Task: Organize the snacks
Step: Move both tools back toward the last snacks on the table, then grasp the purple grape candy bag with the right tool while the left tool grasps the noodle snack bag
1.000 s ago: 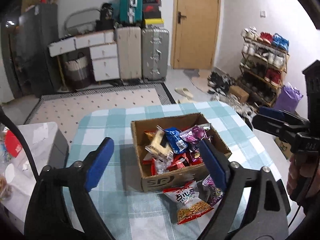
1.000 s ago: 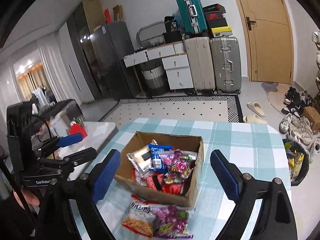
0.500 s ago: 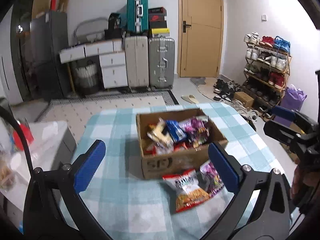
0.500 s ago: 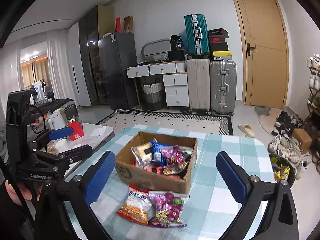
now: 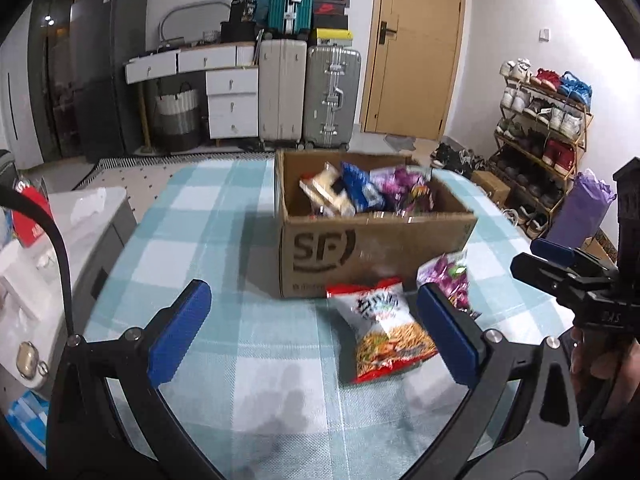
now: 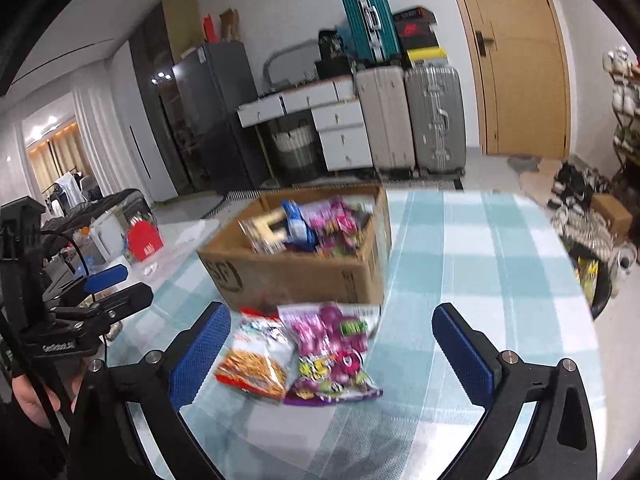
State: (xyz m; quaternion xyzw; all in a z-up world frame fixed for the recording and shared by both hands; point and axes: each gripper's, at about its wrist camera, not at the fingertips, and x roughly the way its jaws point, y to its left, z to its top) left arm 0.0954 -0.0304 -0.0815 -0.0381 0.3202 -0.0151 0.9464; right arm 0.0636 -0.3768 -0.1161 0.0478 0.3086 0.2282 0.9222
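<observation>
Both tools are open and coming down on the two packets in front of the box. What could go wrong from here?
1. The red noodle packet and purple candy packet overlap, so the right tool may pinch both or drag one along.
2. The left tool and right tool aim at the same small spot and could collide.
3. The cardboard box is heaped; a packet dropped on top might slide out.

From my remote view this is a lived-in home: stacked suitcases (image 5: 310,92) against the far wall, a loaded shoe rack (image 5: 540,128) right, wooden door (image 5: 416,48), fridge (image 5: 108,68) left.
</observation>
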